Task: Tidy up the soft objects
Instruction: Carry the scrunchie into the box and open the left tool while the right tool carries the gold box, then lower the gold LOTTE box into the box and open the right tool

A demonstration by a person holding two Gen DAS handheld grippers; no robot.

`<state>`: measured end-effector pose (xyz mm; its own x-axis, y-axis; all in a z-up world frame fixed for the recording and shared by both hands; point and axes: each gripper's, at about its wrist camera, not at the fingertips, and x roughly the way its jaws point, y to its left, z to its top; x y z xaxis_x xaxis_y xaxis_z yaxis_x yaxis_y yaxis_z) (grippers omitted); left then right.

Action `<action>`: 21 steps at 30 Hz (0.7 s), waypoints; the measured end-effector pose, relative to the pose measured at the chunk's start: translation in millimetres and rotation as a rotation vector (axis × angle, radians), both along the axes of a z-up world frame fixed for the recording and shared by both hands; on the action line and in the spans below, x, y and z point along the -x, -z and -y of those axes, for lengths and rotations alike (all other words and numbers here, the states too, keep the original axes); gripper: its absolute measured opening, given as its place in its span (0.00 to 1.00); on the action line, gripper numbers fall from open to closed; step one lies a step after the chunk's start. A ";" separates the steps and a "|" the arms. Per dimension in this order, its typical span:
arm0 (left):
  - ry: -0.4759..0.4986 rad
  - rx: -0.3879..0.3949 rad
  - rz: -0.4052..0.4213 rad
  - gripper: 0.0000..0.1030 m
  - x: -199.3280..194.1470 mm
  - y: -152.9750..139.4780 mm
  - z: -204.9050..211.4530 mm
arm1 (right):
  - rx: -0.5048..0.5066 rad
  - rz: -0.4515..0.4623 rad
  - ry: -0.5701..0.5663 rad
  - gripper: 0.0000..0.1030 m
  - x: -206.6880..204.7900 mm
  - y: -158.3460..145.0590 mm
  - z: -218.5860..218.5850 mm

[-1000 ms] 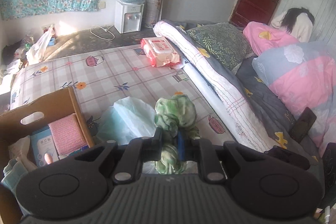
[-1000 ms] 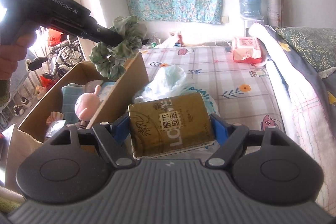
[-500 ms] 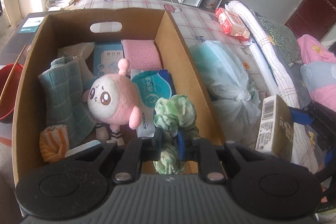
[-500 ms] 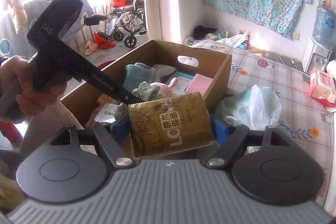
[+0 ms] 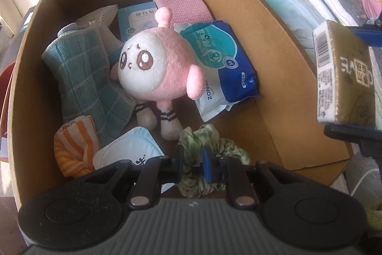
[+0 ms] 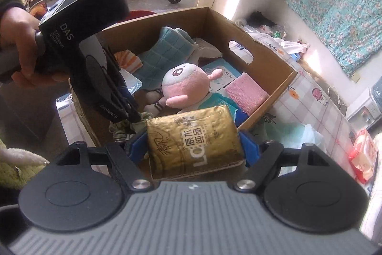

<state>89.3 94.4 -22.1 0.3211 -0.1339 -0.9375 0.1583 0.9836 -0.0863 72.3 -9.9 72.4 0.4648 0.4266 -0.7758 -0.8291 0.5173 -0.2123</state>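
Nearest the left wrist camera, the left gripper [image 5: 193, 163] is clamped narrow on a green scrunchie [image 5: 210, 147], which bunches out on both sides of the pads and hangs low inside the cardboard box [image 5: 274, 44], near its front wall and just in front of the pink plush toy [image 5: 152, 66]. The scrunchie looks light and limp; a pinch anywhere on its ruffled ring should hold, and it will probably drop flat once let go. The right gripper [image 6: 194, 145] stands wide, its blue pads pressed on the two ends of a gold tissue pack [image 6: 193, 138], held over the box's near edge. The pack seems soft and squashy with a slick wrapper, so gripping across its short ends suits it. Farther in lie a teal towel [image 5: 83, 78], a blue wipes pack [image 5: 219, 59] and a pink cloth [image 5: 181, 6].
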 end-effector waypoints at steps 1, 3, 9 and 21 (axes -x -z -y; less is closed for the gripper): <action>-0.006 0.007 0.000 0.17 -1.0 1.0 -2.7 | 0.023 -0.002 -0.020 0.76 -2.0 1.6 -5.3; -0.014 0.023 0.000 0.16 -1.6 2.0 -6.4 | 0.074 -0.013 -0.071 0.76 -7.7 9.5 -16.8; -0.025 0.045 -0.001 0.16 -2.9 3.6 -9.4 | 0.184 -0.017 -0.161 0.78 -15.0 24.9 -35.7; -0.036 0.056 0.003 0.17 -1.8 3.1 -7.4 | 0.120 -0.019 -0.129 0.78 -14.3 24.7 -11.6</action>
<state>91.1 101.8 -25.2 0.3292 -0.1742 -0.9281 0.1231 0.9824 -0.1407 86.7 1.7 47.8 0.3973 0.3857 -0.8327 -0.8913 0.3781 -0.2501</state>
